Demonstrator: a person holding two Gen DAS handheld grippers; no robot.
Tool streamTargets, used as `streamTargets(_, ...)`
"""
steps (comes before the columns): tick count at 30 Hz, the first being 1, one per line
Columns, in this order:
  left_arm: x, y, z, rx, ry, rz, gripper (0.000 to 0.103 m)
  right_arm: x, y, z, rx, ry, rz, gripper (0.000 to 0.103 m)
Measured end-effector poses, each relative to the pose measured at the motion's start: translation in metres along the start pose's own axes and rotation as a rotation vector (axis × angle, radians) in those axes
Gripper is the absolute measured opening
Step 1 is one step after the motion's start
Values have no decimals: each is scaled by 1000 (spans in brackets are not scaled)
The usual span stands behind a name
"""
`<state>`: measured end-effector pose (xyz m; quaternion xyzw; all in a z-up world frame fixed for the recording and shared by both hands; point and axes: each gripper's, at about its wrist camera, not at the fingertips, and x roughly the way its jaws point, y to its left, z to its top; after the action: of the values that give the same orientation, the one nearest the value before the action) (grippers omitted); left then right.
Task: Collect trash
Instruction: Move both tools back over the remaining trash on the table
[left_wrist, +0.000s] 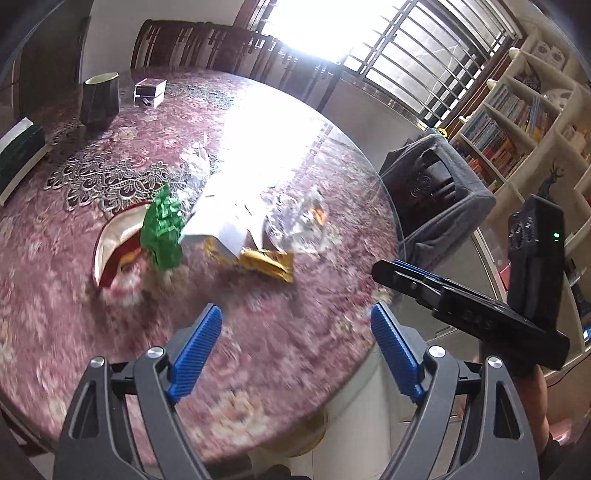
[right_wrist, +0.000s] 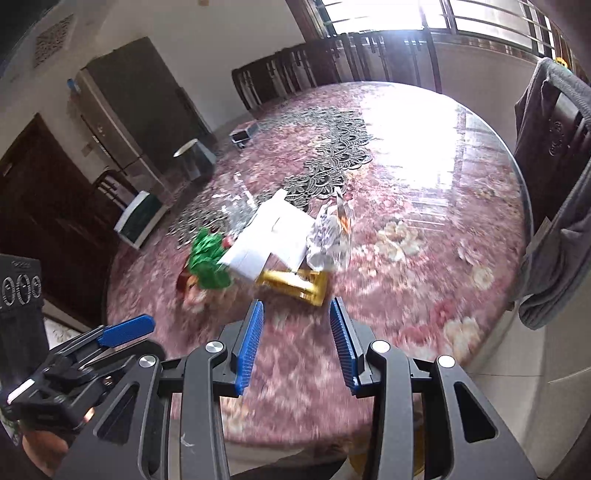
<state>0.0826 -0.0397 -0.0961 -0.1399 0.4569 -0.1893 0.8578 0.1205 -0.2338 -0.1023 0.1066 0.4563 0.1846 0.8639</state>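
Left wrist view: left gripper jaws spread, empty; right gripper part-open, empty, above crumpled yellow foil wrapper on floral round table; no legible writing.

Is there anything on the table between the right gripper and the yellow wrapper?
Nothing visible. Only bare tablecloth lies between the right gripper and the yellow wrapper. The white paper overlaps the wrapper's far edge, away from the fingers.

Green wrapper, gold pkt.
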Motion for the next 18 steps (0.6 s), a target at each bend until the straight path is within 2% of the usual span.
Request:
streamTargets(2,9,11,14,3,9,-27,82,21,0,14,12,16,-17,38)
streamTargets(6,28,23,35,27,27,-19,82,51,-8,35,39,40,-55,38)
streamTargets(9,45,30,45,-10,36,-40,82,65,-15,45,29,58,-82,38)
streamTargets(14,65,30,52,-58,41,-27,82,87,-29,55,9,97,-107,41)
streamTargets(18,71,25,55,-90,31,-6,82,109,-38,64,-18,151,-78,42)
